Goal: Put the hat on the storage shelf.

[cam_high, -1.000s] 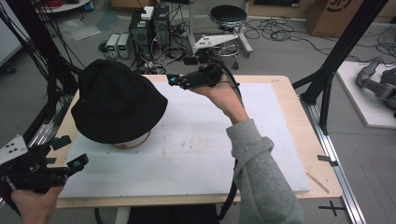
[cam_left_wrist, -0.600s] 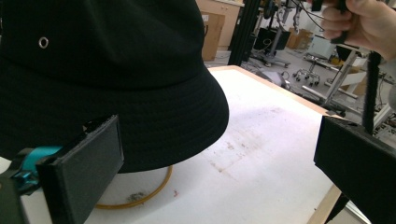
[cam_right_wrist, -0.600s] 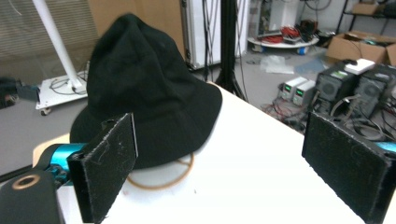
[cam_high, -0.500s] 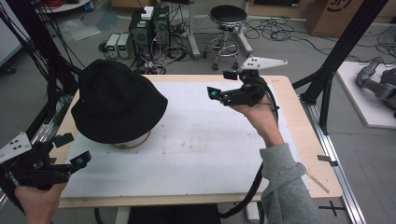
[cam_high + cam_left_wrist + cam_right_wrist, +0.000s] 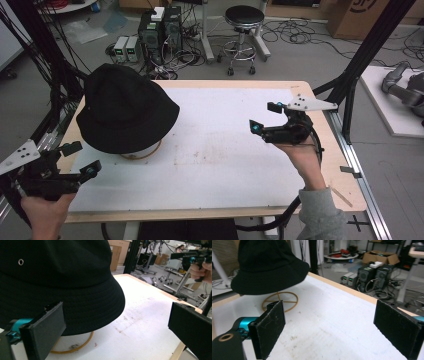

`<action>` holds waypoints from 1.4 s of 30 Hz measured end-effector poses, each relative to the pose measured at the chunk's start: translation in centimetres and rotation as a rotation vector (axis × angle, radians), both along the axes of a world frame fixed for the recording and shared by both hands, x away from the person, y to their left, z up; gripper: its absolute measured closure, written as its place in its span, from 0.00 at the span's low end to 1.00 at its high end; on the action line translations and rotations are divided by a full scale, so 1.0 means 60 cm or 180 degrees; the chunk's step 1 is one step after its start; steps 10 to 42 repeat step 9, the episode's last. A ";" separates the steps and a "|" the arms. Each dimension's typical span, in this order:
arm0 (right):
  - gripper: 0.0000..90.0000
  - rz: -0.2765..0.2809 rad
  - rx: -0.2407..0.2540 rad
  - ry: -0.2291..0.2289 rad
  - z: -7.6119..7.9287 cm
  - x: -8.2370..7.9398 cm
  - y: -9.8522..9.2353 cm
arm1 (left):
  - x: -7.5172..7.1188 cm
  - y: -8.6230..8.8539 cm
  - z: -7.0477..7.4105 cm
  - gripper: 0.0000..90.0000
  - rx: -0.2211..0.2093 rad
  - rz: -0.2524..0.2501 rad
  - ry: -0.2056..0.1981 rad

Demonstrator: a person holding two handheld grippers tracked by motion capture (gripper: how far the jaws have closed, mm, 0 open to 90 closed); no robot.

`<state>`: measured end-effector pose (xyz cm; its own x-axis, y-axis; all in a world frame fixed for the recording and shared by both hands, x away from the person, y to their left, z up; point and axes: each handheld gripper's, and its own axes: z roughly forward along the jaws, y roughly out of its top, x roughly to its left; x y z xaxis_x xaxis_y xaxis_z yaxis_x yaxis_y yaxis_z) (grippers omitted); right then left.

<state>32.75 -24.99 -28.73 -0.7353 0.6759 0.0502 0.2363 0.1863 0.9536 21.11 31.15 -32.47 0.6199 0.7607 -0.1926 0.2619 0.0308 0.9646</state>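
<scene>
1. Right tool (image 5: 264, 116): moved from just beside the black hat (image 5: 125, 112), at its crown's right edge, to well apart from it, out toward the bench's (image 5: 225, 190) right side.
2. Right forearm: withdrawn from the hat likewise.
3. Left tool (image 5: 82, 159): raised slightly nearer the hat's brim.

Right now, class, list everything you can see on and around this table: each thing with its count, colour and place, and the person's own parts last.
bucket hat: 1, black, left part of the table, raised on a stand
hat stand base: 1, tan wooden ring with spokes, under the hat
table mat: 1, white, covers most of the wooden table top
stool: 1, black seat, on the floor beyond the table
computer towers: 2, black, on the floor behind the hat
cardboard box: 1, brown, far right floor
left gripper: 1, black with teal, near left corner, jaws open
right gripper: 1, black with teal, above the right side, jaws open
</scene>
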 end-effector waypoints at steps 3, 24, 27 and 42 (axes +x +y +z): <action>0.11 -0.0019 0.0115 -0.0029 -0.014 -0.015 -0.015 | 0.003 -0.002 -0.001 0.02 0.0020 0.0020 0.0000; 0.11 -0.0126 0.0184 0.0025 -0.030 -0.021 -0.030 | 0.013 -0.009 -0.001 0.02 0.0054 0.0018 -0.0002; 0.11 -0.0126 0.0184 0.0025 -0.030 -0.021 -0.030 | 0.013 -0.009 -0.001 0.02 0.0054 0.0018 -0.0002; 0.11 -0.0126 0.0184 0.0025 -0.030 -0.021 -0.030 | 0.013 -0.009 -0.001 0.02 0.0054 0.0018 -0.0002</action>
